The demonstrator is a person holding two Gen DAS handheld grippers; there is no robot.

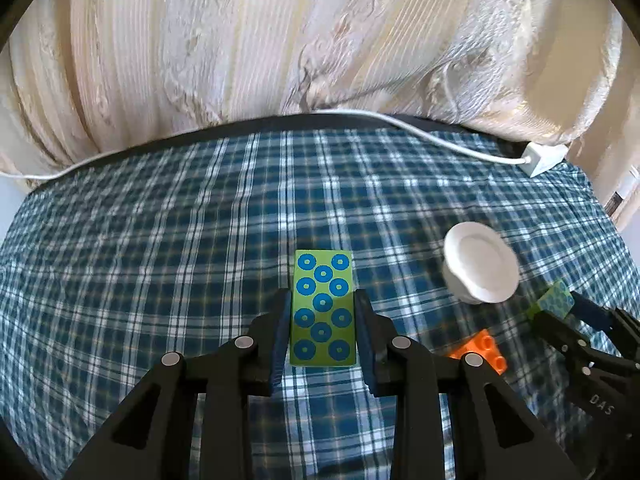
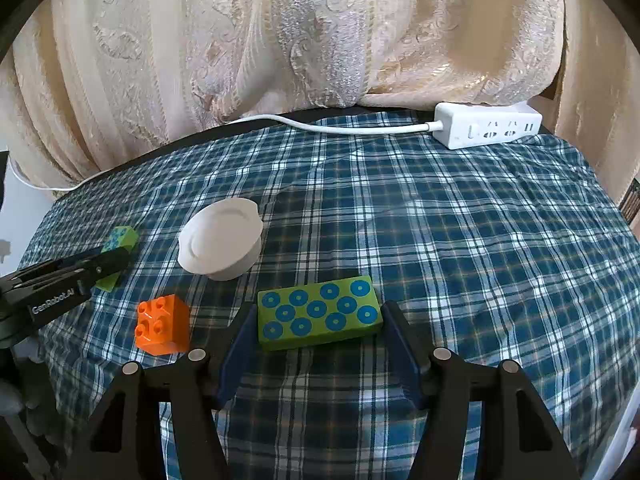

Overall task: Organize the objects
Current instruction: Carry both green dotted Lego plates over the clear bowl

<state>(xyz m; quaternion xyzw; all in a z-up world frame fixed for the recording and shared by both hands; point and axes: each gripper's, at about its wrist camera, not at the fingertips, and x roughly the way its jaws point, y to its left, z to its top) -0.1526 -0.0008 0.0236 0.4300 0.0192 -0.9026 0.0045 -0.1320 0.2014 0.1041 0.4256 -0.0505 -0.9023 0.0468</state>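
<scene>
The left gripper (image 1: 323, 322) has its jaws pinching a green block (image 1: 323, 307) printed with blue rings, one blue pad against each long side. From the right wrist view the same block (image 2: 119, 252) pokes out past the tip of the left gripper (image 2: 106, 264) at the left edge of the desk, with its lower end resting on the cloth.

The right gripper (image 2: 318, 344) has its jaws spread. A second green block with blue rings (image 2: 319, 312) lies flat on the checked blue cloth (image 2: 460, 248) between them; a gap shows on the right side, and the left pad is very near the block's corner, so I cannot tell whether it touches.

An orange brick (image 2: 162, 325) with studs sits just left of that block. A white round lid (image 2: 221, 238) rests behind both, between the two grippers. A white power strip (image 2: 488, 125) with its cable lies at the far edge of the desk, before a cream curtain (image 2: 280, 40).
</scene>
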